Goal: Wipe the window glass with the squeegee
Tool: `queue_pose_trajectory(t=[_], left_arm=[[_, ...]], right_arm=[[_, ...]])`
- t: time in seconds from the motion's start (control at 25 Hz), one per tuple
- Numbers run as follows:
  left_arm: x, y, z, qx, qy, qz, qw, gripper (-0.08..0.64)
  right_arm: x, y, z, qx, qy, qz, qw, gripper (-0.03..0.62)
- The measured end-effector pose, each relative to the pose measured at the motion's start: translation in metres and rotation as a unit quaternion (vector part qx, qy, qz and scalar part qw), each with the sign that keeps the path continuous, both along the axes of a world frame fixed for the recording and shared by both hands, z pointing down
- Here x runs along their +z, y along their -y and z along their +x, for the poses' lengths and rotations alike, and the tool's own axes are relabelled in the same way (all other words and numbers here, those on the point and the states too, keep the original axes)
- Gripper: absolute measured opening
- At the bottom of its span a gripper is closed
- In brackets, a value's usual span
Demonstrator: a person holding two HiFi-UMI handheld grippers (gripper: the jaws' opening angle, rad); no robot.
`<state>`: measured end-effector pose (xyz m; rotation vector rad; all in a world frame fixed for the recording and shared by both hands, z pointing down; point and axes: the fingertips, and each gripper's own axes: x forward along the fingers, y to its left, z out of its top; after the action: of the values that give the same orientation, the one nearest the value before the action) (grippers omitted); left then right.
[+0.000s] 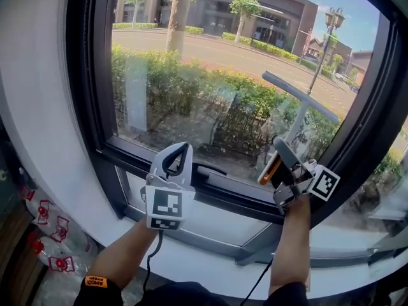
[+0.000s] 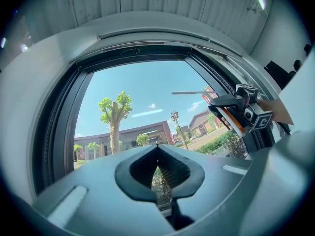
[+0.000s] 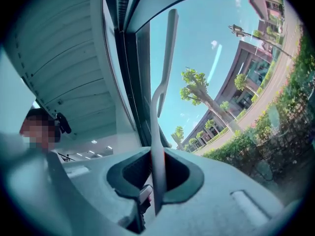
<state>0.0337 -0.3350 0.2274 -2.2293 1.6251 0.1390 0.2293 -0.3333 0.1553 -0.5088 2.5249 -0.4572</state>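
Lower right: squeegee [image 1: 299, 95] handle is disappearing into the right gripper [image 1: 280, 155]. Top edge is cutting off the window frame [image 1: 83, 75].

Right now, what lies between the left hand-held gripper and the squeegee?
Nothing loose. The head view shows only window glass and the dark lower frame between the left hand-held gripper and the squeegee.

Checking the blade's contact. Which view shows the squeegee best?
Head view: the whole squeegee, blade down to the handle in the right gripper. Right gripper view shows it edge-on between the jaws; left gripper view, small and far.
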Motion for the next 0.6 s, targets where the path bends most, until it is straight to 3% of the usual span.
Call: queue_pose_trajectory(t=[0.16,0.32,0.6], left_arm=[[0.008,-0.003,-0.008,-0.027,-0.008,-0.009,0.9996,0.018],[0.016,-0.004,-0.018,-0.067,-0.011,-0.018,0.9975,0.018],[0.026,-0.021,-0.070,-0.160,-0.010,-0.022,0.9868,0.018]], right_arm=[[-0.004,-0.014,-0.005,0.024,-0.017,0.028,0.999,0.037],[-0.001,-0.021,-0.034,0.029,-0.054,0.055,0.997,0.037],[0.018,-0.019,-0.122,-0.040,-0.091,0.088,0.991,0.037]])
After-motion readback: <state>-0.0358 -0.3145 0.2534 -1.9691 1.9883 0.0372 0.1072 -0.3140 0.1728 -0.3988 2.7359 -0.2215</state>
